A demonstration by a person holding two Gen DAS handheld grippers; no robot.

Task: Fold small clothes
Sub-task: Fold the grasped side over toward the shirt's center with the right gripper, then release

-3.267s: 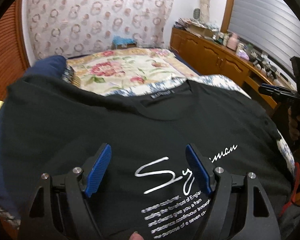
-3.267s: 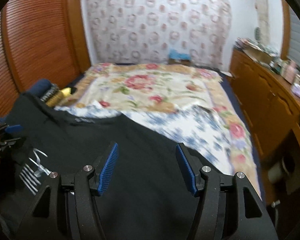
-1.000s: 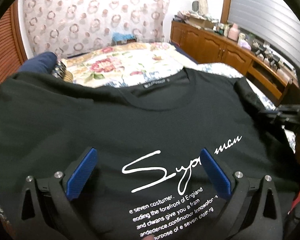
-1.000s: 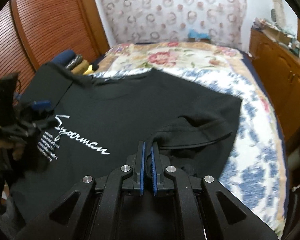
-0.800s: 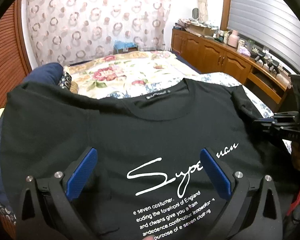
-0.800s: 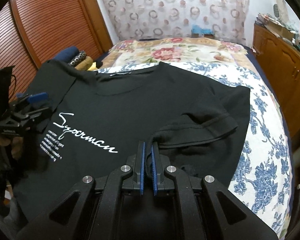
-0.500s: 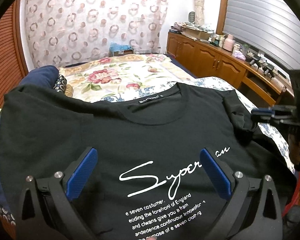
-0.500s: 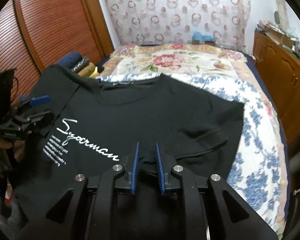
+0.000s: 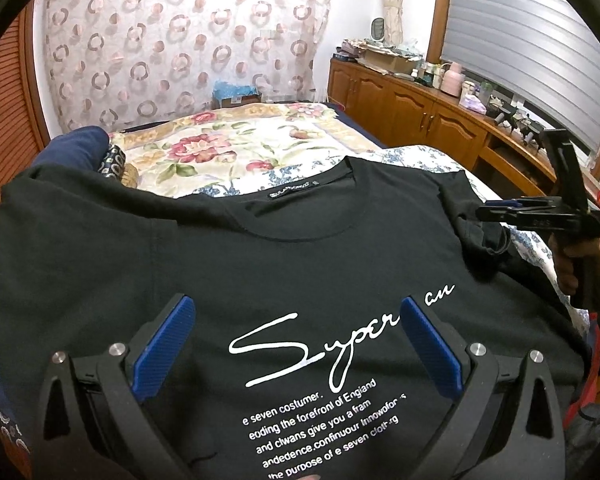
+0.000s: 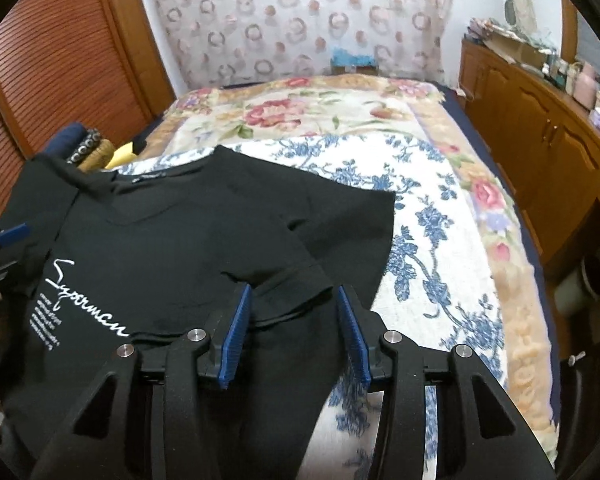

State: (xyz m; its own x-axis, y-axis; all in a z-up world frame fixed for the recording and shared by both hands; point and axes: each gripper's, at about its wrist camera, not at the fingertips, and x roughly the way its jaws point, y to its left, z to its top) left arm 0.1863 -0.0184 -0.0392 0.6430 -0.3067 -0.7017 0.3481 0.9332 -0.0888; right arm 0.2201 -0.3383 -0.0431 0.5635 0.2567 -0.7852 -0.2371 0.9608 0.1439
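Right wrist view first: we've got one black T-shirt (image 10: 172, 248) spread front-up on the bed (image 10: 452, 216), white script lettering across the chest. Its sleeve on our right side is folded in over the body, and the right gripper (image 10: 296, 320) sits right over that folded sleeve. The jaws are opening, blue pads apart, with sleeve fabric lying between them, but the pads don't seem to press on it.

Left wrist view: the same T-shirt (image 9: 260, 248) fills most of the picture, collar pointing away from us. The left gripper (image 9: 296, 344) hangs over the chest print with its two blue pads spread wide, nothing pinched between them. Out past the shirt's right shoulder we can see the right gripper (image 9: 488, 213) from the side, held by a hand (image 9: 572, 256).

Counting things: one shirt, two grippers, two blue pads on each. Beyond the shirt's left shoulder there's a small pile of rolled clothes (image 10: 84, 146), dark blue, patterned and tan ones, can't tell exactly how many. The shirt lies on a blue-and-white floral sheet (image 10: 432, 248), and beyond its collar is a cream blanket with red flowers (image 10: 300, 112). Off the shirt's right side runs one long wooden cabinet (image 9: 416, 116) with clutter on top.
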